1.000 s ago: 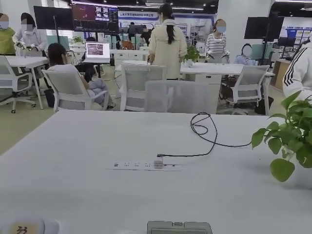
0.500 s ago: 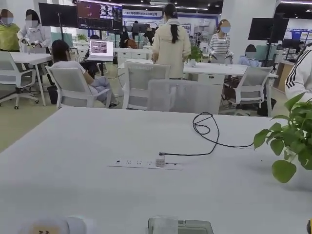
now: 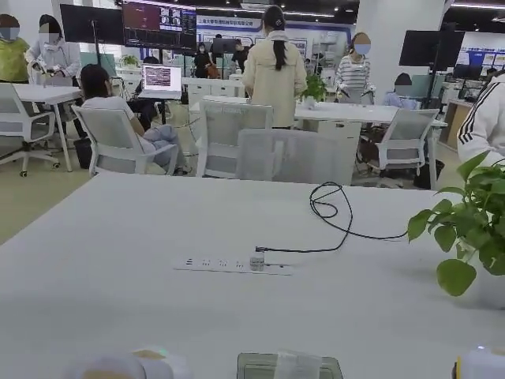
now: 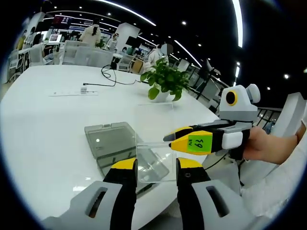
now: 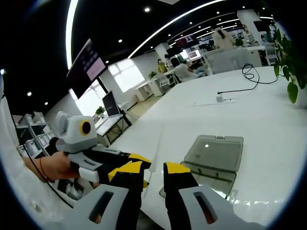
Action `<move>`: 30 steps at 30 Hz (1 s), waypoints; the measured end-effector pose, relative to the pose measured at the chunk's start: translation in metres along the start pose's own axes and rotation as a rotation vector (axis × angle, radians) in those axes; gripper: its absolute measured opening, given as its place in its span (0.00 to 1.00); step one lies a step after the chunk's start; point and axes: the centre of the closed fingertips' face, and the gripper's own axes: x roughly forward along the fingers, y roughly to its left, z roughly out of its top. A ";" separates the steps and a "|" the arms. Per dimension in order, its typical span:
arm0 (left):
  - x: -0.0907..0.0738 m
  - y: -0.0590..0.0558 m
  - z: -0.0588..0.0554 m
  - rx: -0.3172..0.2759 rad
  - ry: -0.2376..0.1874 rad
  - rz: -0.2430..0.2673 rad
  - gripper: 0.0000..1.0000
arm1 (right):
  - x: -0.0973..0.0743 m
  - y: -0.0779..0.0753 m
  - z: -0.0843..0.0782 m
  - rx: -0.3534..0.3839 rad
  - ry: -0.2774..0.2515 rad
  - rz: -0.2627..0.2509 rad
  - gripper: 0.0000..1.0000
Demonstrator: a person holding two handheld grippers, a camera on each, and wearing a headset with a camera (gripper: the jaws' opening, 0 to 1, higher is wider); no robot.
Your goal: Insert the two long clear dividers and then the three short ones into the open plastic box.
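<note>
Box (image 3: 289,365) at near edge of table (image 3: 118,268), power strip (image 3: 233,265) beyond it, cable (image 3: 331,213) behind that, plant (image 3: 465,229) at right.

In the head view the left gripper (image 3: 126,368) has slid from 7 o'clock toward 6. The right gripper (image 3: 481,365) has come in at 5 o'clock. A clear divider (image 3: 296,365) has risen over the box (image 3: 254,368).

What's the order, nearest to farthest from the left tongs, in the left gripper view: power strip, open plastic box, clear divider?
1. clear divider, just ahead, centre.
2. open plastic box, on the table, slightly left.
3. power strip, far across, left.
</note>
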 end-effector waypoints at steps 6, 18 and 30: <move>0.000 -0.001 0.000 0.015 0.003 -0.004 0.30 | 0.001 -0.003 -0.002 0.025 0.003 -0.017 0.12; 0.004 -0.003 0.000 0.027 -0.007 -0.011 0.31 | 0.003 -0.004 -0.001 0.079 -0.005 -0.053 0.07; -0.007 -0.001 -0.012 0.140 -0.003 -0.066 0.51 | -0.006 -0.040 0.003 0.219 0.052 -0.143 0.07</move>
